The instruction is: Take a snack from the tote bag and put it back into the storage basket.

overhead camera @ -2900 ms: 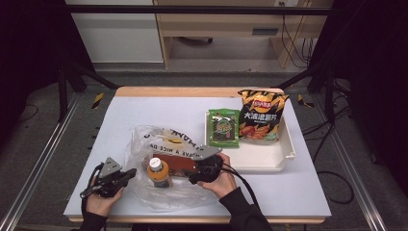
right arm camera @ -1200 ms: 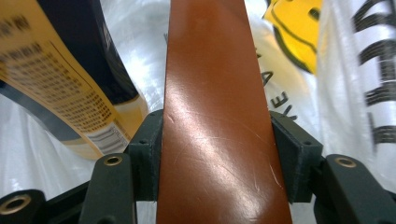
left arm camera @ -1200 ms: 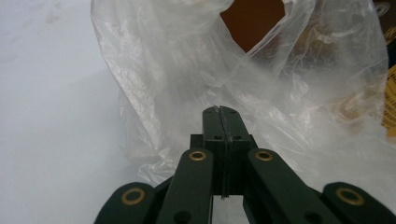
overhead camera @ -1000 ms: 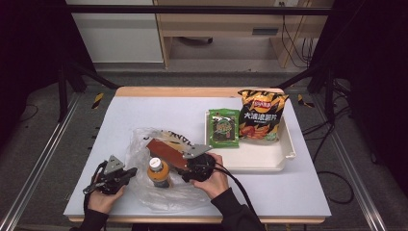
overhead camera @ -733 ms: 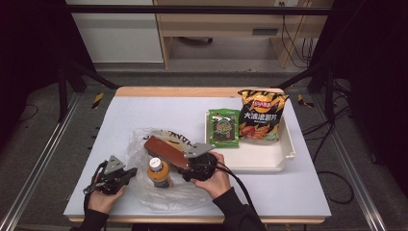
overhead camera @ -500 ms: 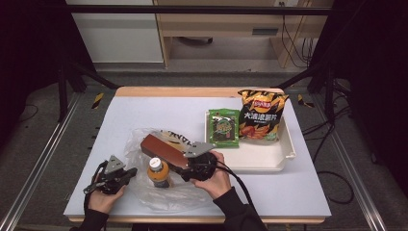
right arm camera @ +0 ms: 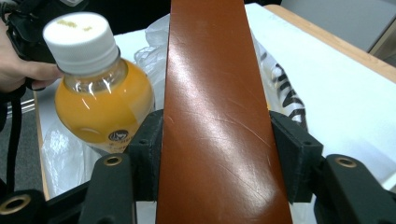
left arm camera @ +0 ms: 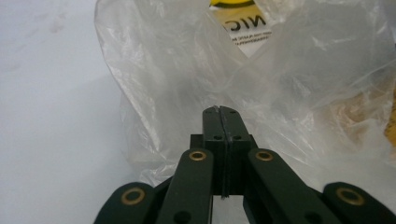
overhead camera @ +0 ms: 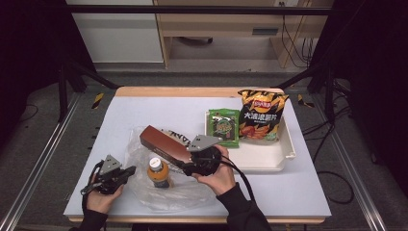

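**Brown box held over the bag**

White table sits under your hands. Your right gripper has its fingers clamped on the long brown box, tilted above the clear plastic bag. Your left gripper has its fingers pressed together on the edge of that bag. An orange juice bottle stands just beside the box, on the bag.
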A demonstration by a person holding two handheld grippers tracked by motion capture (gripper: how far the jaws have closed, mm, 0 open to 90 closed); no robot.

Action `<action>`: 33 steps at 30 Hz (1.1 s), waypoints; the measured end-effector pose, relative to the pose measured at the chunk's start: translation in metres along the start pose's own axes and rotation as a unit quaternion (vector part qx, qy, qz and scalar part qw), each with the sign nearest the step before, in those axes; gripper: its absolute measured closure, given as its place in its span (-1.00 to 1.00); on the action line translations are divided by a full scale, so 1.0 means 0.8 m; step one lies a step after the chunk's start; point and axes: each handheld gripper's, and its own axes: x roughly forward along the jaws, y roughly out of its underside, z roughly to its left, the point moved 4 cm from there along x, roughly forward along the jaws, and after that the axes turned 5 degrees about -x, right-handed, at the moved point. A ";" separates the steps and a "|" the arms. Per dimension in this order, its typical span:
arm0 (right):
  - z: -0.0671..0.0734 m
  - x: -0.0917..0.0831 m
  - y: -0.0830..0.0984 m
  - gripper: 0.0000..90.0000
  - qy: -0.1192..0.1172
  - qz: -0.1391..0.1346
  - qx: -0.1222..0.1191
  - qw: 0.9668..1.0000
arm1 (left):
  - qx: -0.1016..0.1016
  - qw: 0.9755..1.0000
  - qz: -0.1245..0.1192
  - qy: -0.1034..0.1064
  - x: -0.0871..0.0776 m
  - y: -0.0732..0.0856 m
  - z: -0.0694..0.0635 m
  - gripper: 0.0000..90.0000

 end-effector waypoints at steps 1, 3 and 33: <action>-0.001 -0.002 -0.001 -0.03 0.000 -0.001 -0.001 1.000 | -0.005 1.000 -0.009 -0.001 -0.003 -0.002 0.000 1.00; -0.003 -0.007 -0.004 -0.03 0.000 -0.006 0.002 1.000 | -0.012 1.000 -0.018 -0.001 -0.008 -0.005 0.000 0.96; -0.060 -0.110 0.024 -0.03 0.052 -0.008 0.021 0.998 | -0.062 0.993 -0.097 -0.021 -0.042 -0.027 0.018 -0.03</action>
